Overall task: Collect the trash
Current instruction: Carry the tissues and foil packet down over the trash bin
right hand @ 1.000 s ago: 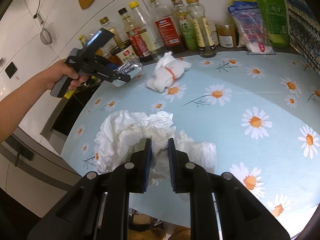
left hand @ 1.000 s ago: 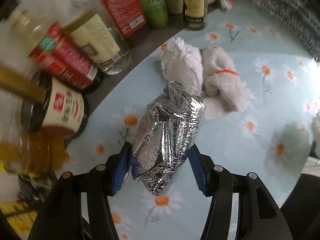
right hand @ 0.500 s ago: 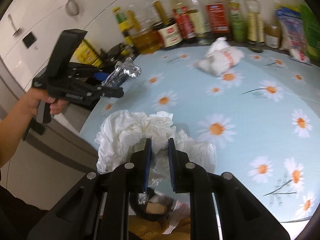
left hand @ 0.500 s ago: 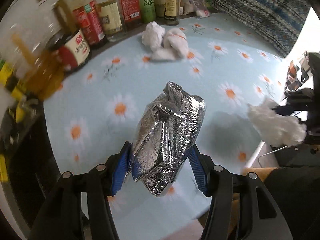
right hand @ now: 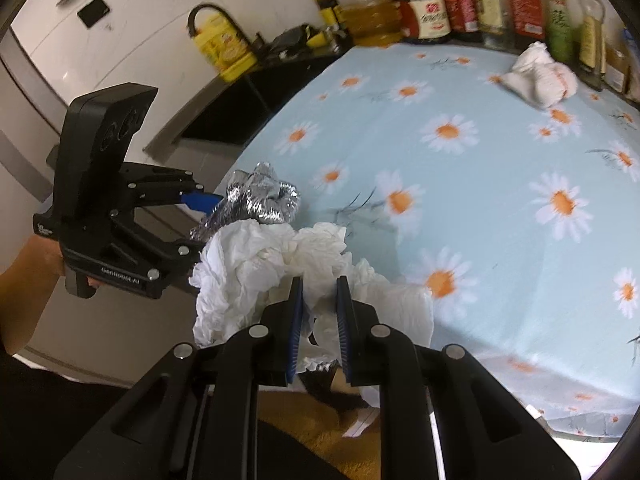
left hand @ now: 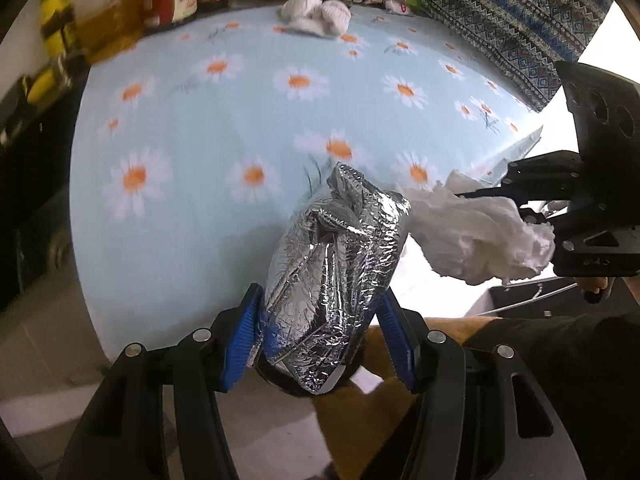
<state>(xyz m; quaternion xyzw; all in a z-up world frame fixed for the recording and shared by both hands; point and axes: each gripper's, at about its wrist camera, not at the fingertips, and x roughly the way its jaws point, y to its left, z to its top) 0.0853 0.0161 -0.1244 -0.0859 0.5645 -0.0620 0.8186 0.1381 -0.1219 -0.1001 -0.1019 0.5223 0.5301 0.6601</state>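
Two tongs loaded; left tongs (left hand: pixel 320 344) clamped foil bundle (left hand: pixel 336 264); right tongs (right hand: pixel 319 320) clamped crumpled tissue (right hand: pixel 256 264); both at surface (left hand: pixel 192 216) edge

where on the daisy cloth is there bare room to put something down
The daisy tablecloth is bare across its middle and near edge, between the white wad by the bottles and the table's front. It is crowded along the back, where the bottles stand in a row, and at the near-left corner where both loaded hand-held grippers meet.

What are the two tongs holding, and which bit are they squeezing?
The left tongs squeeze a foil wad by its lower sides. The right tongs pinch a paper wad at a fold near its middle.
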